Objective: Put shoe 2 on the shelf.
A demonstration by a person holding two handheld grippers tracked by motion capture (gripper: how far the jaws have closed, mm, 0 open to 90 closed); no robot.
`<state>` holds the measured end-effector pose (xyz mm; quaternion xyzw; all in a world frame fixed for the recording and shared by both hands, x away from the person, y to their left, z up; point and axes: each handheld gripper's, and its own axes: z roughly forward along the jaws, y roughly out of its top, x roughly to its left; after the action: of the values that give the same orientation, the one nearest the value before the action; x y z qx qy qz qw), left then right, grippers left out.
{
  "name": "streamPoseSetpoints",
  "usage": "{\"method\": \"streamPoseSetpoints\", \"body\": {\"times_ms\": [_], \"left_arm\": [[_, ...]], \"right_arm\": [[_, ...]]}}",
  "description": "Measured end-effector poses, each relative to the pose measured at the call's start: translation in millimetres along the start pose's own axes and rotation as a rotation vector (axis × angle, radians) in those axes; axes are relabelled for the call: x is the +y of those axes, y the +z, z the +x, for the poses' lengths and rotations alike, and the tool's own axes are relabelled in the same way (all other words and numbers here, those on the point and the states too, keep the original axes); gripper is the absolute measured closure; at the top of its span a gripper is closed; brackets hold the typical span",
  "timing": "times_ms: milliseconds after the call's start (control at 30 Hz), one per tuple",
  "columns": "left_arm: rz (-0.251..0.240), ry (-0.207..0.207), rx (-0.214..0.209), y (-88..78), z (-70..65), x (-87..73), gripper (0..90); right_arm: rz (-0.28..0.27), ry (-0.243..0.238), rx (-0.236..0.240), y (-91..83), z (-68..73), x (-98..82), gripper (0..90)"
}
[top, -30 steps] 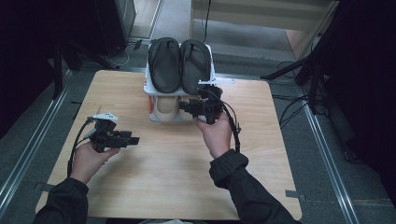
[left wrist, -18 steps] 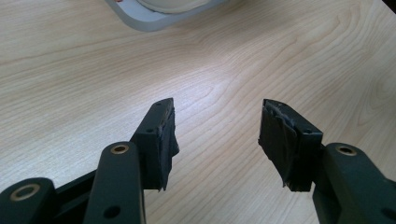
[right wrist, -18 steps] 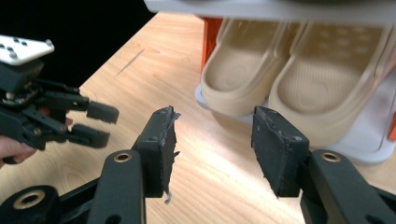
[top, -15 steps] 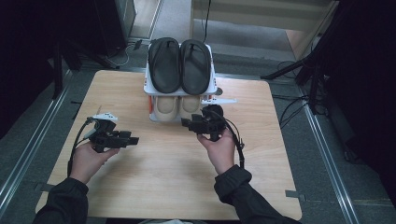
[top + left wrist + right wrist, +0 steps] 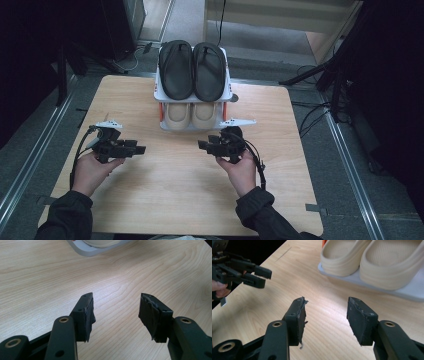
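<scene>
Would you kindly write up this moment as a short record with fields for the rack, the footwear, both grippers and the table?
Rack: white two-tier shoe rack at the table's far edge
Top tier: black slippers, side by side
Bottom tier: beige slippers, side by side
Left gripper: open, nothing between the jaws, over bare wood
Right gripper: open, empty, jaws just widened, in front of the rack
Table: light wood
</scene>
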<state>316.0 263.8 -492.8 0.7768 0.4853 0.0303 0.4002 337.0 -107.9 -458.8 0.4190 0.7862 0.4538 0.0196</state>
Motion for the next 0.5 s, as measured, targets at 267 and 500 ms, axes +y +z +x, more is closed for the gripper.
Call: {"method": "streamPoseSetpoints", "body": {"times_ms": [267, 500], "left_arm": [[-0.001, 0.001, 0.001, -1.3, 1.3, -0.5, 45.8], [-0.001, 0.001, 0.000, -0.1, -0.3, -0.5, 45.8]], "right_arm": [[0.021, -0.006, 0.000, -2.6, -9.1, -21.3, 49.7], [-0.007, 0.021, 0.006, -11.5, -20.8, -36.6, 49.5]]}}
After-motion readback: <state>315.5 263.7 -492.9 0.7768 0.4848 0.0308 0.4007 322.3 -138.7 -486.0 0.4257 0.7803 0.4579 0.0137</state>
